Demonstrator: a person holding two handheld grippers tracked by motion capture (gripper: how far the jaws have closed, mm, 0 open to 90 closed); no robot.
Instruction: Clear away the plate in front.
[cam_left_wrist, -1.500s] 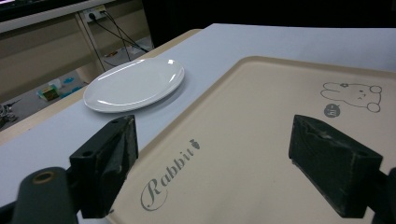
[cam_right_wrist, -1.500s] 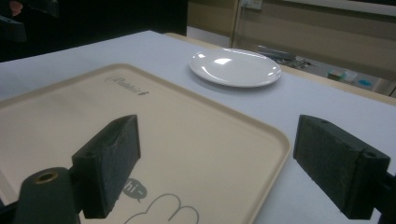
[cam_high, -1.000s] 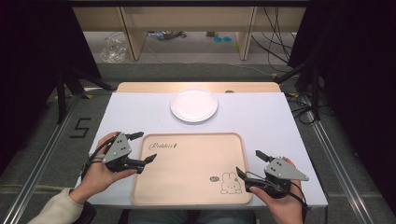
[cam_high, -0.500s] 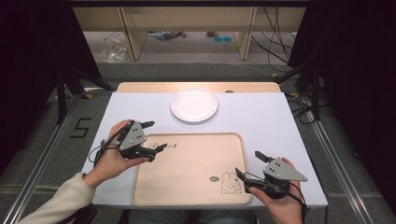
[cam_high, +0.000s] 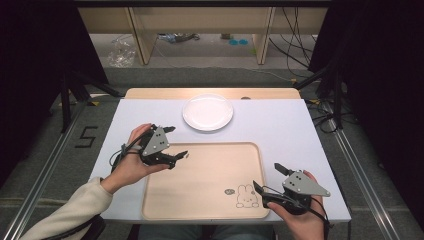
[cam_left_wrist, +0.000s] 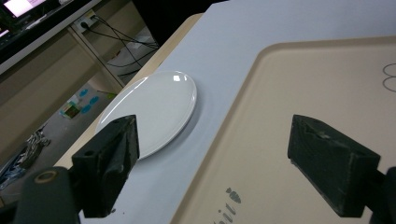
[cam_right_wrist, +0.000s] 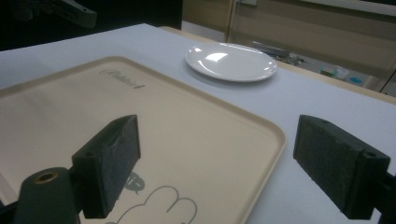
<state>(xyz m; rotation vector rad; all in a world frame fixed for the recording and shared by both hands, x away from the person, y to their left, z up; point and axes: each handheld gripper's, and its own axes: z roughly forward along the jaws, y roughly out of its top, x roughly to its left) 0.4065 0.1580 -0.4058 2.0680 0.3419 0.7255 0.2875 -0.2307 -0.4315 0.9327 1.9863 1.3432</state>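
High view: white surface (cam_high: 300, 135) on a pale wooden top, dark curtains either side, grey floor with metal rails, cables and light wooden furniture legs beyond. White round plate (cam_high: 207, 112), glossy and shallow, at the far middle of the surface, just beyond the tray. Beige rectangular tray (cam_high: 210, 170), matte, with rounded corners and a raised rim, nearer the person; rabbit drawing (cam_high: 246, 196) at its near right corner. Left gripper (cam_high: 177, 142) (black, topped by a grey three-cornered plate) held in the left hand above the tray's far left corner, jaws spread apart and empty, pointing toward the plate. Right gripper (cam_high: 267, 176) low by the tray's near right corner, jaws likewise spread, holding nothing.

Left gripper view: plate (cam_left_wrist: 152, 112) seen from a low slant, an elongated oval with a bright highlight, framed above the left jaw; tray rim and faint script lettering (cam_left_wrist: 224, 205) between the jaws; both black jaw pads rough and blocky, wide apart.

Right gripper view: rabbit outline (cam_right_wrist: 159, 207) close up between parted jaws, script logo (cam_right_wrist: 123, 77) across the tray (cam_right_wrist: 196, 140), plate (cam_right_wrist: 231, 61) beyond on the surface, the other gripper (cam_right_wrist: 74, 11) at top left.
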